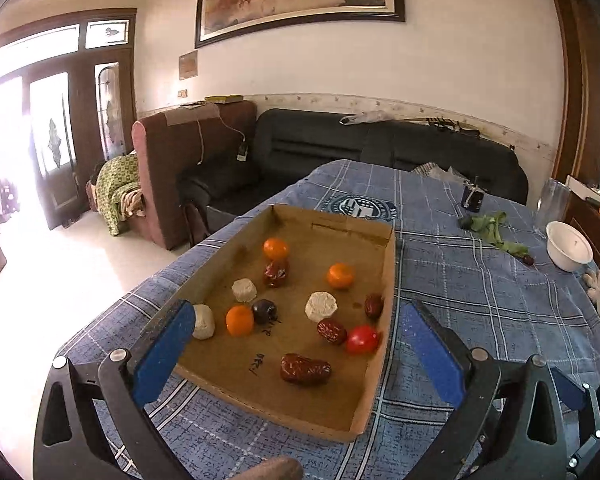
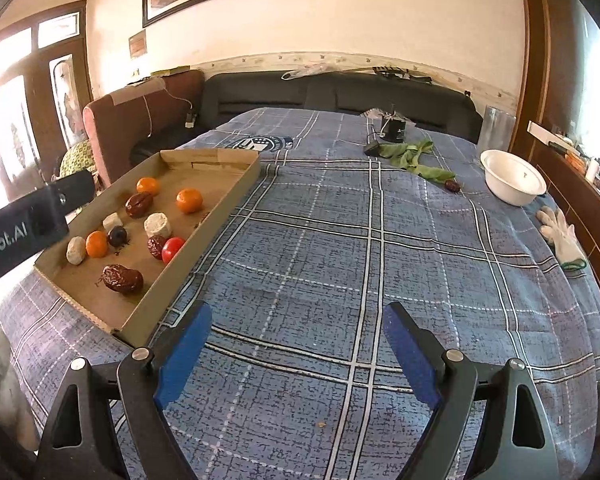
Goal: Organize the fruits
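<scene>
A shallow cardboard tray [image 1: 386,292] [image 2: 216,220] lies on the blue plaid cloth. It holds three oranges [image 1: 240,320], several red dates [image 1: 305,369] [image 2: 122,278], a red tomato [image 1: 362,339] [image 2: 173,249], a dark plum [image 1: 264,310] and three pale round pieces [image 1: 321,306]. My left gripper [image 1: 296,312] is open and empty, its fingers astride the tray's near end above the fruit. My right gripper [image 2: 298,314] is open and empty over bare cloth, to the right of the tray. One more date [image 2: 452,186] lies on the cloth near the white bowl [image 2: 514,182] [image 1: 569,245].
Green leaves [image 2: 414,158] and a small dark jar [image 2: 394,128] sit at the table's far side. A clear glass [image 2: 498,130] stands behind the bowl. A white glove [image 2: 560,236] lies at the right edge. Sofas [image 1: 340,148] stand beyond the table.
</scene>
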